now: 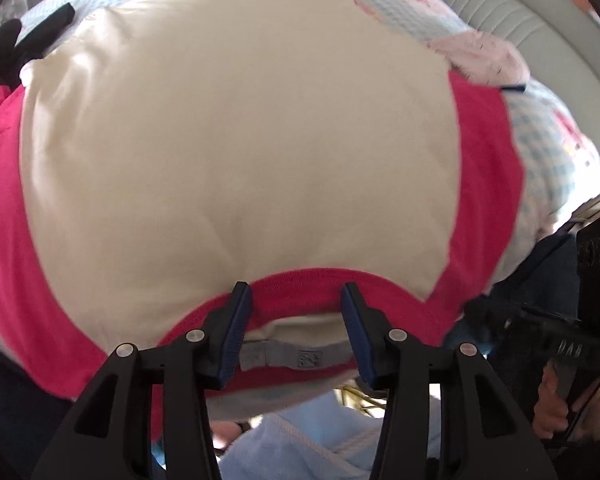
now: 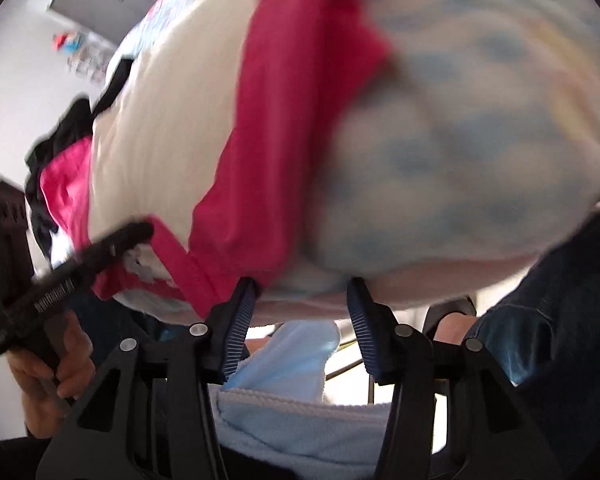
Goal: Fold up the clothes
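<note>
A cream T-shirt (image 1: 236, 152) with pink sleeves and a pink collar (image 1: 296, 284) lies spread flat on the bed, collar toward me. My left gripper (image 1: 296, 292) is open, its blue pads on either side of the collar with the neck label (image 1: 296, 356) between them. In the right wrist view the same shirt (image 2: 160, 128) runs up the left, its pink sleeve (image 2: 260, 160) beside the quilt. My right gripper (image 2: 302, 286) is open at the bed's near edge, just right of that sleeve, with nothing between its fingers. The view is blurred.
A blue-checked floral quilt (image 1: 548, 148) covers the bed, with a grey padded headboard (image 1: 520, 8) behind. Black clothing (image 1: 4, 48) and a pale pink garment (image 1: 480, 56) lie near the shirt. A light blue towel (image 2: 292, 412) hangs below. A person's jeans (image 2: 560, 300) are at right.
</note>
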`<state>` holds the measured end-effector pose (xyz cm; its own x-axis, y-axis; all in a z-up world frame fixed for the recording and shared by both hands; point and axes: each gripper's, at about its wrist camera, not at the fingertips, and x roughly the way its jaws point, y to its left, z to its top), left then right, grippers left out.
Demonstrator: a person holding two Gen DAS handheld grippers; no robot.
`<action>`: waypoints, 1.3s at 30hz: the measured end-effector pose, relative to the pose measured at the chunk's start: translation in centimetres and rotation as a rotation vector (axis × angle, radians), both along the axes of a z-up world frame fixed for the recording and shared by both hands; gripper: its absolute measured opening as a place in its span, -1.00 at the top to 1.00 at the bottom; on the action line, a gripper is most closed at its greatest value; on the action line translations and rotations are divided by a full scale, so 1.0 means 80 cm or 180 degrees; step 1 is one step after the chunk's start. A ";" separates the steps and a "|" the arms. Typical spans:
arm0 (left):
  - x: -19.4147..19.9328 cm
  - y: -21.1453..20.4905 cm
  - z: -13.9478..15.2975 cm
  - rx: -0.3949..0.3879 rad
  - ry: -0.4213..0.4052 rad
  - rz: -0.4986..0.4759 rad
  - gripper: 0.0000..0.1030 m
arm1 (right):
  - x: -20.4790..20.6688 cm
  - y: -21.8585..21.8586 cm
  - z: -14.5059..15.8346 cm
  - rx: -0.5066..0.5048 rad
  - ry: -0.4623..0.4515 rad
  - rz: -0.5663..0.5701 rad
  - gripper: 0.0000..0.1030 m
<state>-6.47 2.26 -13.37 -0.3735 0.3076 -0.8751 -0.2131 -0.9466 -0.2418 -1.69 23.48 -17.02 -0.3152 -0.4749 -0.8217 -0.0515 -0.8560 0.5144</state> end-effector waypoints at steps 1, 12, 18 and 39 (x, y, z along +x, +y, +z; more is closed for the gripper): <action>-0.003 0.006 0.006 0.0045 0.0042 -0.0059 0.07 | 0.001 0.007 0.009 -0.0030 0.0073 -0.0051 0.04; -0.019 0.142 0.061 0.0275 0.0412 -0.0900 -0.36 | -0.004 0.090 0.081 0.0248 0.0523 -0.0525 -0.05; -0.039 0.230 0.032 0.0155 0.0253 -0.1122 -0.38 | 0.017 0.146 0.080 0.0114 0.0406 -0.0843 -0.06; -0.092 0.012 0.008 0.2228 -0.0160 0.0776 0.76 | -0.058 0.067 0.088 0.0168 0.0392 -0.0328 -0.10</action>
